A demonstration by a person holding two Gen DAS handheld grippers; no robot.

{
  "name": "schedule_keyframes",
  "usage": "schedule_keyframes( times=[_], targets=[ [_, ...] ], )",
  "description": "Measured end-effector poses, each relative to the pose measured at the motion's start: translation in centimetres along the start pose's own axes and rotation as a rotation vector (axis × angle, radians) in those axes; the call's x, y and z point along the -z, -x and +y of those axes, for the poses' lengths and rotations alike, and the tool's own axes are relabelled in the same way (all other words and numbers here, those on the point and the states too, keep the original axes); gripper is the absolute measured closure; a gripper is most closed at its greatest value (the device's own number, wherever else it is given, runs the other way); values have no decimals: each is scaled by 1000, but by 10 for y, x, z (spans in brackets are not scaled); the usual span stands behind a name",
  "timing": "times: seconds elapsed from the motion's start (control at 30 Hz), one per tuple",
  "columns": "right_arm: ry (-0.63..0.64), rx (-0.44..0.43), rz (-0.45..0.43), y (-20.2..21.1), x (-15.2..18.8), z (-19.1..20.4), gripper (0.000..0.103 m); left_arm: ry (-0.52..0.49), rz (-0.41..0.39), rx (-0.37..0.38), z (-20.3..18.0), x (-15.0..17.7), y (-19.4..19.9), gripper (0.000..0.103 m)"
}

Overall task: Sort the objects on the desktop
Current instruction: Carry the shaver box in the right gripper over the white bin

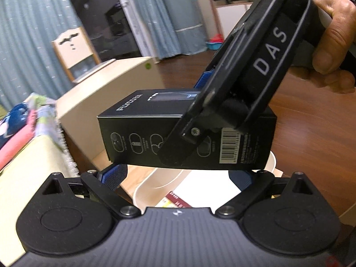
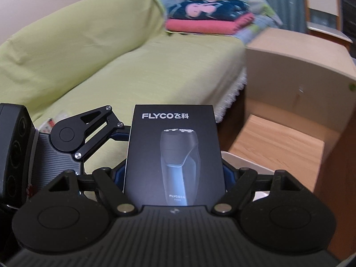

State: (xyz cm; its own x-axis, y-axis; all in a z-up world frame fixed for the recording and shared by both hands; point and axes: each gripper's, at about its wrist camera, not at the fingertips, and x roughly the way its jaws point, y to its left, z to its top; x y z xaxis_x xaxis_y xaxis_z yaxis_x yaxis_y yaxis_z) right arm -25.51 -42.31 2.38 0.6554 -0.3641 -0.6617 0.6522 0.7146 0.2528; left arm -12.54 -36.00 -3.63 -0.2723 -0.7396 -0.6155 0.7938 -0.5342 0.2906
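Gripping the black shaver box between its blue pads, the right gripper holds it at the lower centre of the right wrist view, its jaws pinching the box's two long sides with the printed front face up. In the left wrist view the same box hangs across the middle of the frame, side panel and barcode showing, with the right gripper coming down on it from the upper right, held by a hand at the right edge. The left gripper sits along the bottom of that frame, its jaws spread, each blue pad showing just under an end of the box; whether they touch it cannot be told. Below the box lies a white bin with printed paper inside. Behind are a green-covered sofa, folded blankets at the top, and a pale wooden cabinet at the right.
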Motion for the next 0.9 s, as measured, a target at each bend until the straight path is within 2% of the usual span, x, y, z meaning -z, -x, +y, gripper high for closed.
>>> schedule_keyframes(
  times=[0.17,0.43,0.67,0.9],
  targets=[
    [-86,76,2,-8,18,-26,26,-11,33,53,-3,6,-34,5],
    [-158,124,27,-46,30,-54,26,-42,102,71,-5,21,-72,5],
    [-180,150,43,-64,37,-67,26,-62,126,31,-21,29,-78,5],
    [-177,184,53,-76,53,-68,26,-100,173,31,-22,26,-98,5]
  ],
)
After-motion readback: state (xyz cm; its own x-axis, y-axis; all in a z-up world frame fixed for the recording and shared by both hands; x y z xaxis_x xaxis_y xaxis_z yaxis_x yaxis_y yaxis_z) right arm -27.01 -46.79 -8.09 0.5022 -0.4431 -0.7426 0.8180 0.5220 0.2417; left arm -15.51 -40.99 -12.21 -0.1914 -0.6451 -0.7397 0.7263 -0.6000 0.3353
